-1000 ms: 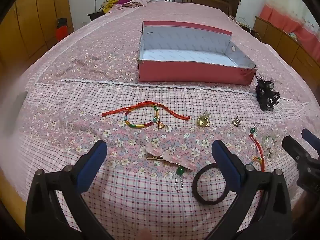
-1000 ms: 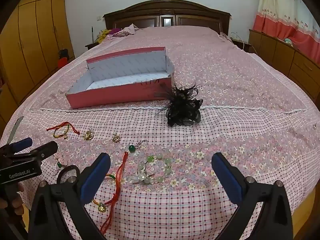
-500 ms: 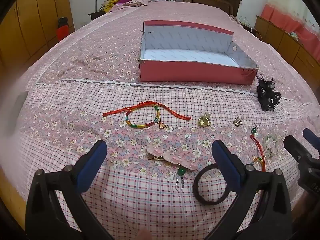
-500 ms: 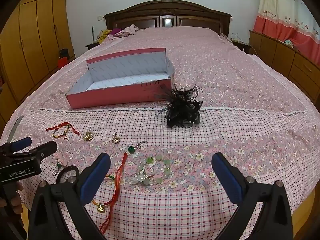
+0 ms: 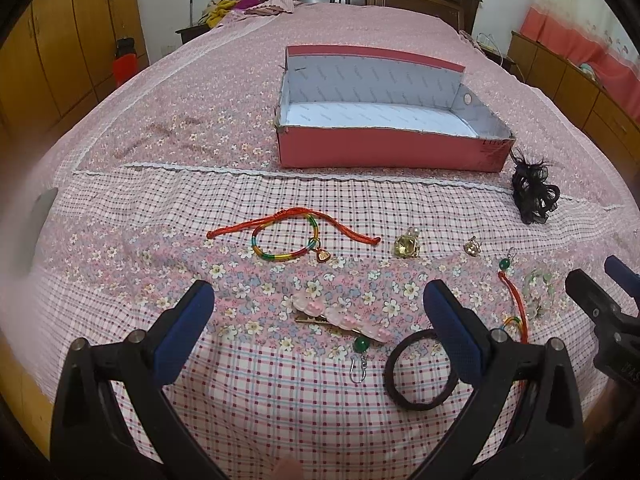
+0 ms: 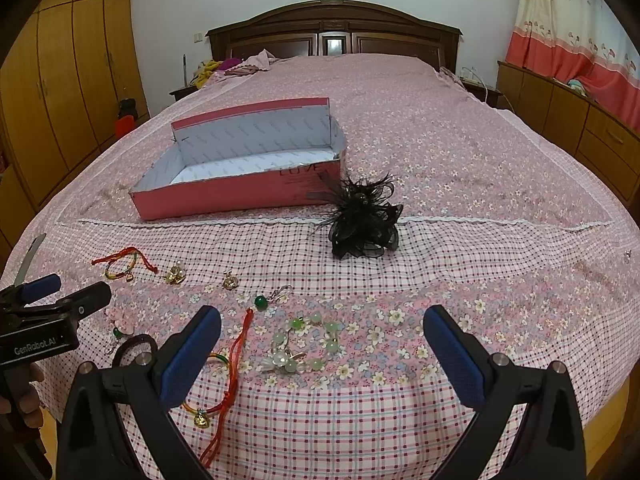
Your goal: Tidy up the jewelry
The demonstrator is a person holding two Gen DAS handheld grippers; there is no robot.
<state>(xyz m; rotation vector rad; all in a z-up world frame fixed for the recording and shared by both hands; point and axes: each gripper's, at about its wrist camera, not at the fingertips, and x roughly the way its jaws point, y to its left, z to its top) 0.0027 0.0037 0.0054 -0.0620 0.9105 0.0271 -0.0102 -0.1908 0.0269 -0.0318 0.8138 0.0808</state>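
Observation:
A pink open box [image 5: 392, 152] stands on the bed, also in the right wrist view [image 6: 236, 196]. Jewelry lies in front of it: a red-cord rainbow bracelet [image 5: 286, 238], a gold brooch [image 5: 407, 245], a pink hair clip [image 5: 340, 320], a green-bead earring [image 5: 360, 354], a black hair tie [image 5: 418, 372], a green bead bracelet [image 6: 306, 346], a red cord bracelet [image 6: 228, 368] and a black feather hairpiece [image 6: 362, 224]. My left gripper [image 5: 318, 328] is open above the pink clip. My right gripper [image 6: 320, 344] is open above the bead bracelet.
The bed has a pink flowered cover [image 6: 460, 168] with a dark wooden headboard [image 6: 332, 32]. Wooden wardrobes [image 5: 52, 52] stand at the left and low cabinets [image 6: 568, 116] at the right. The bed's front edge is just below both grippers.
Both grippers have tilted or risen slightly, so the bed items sit a little lower in each view. Both stay open and nothing on the bed has moved.

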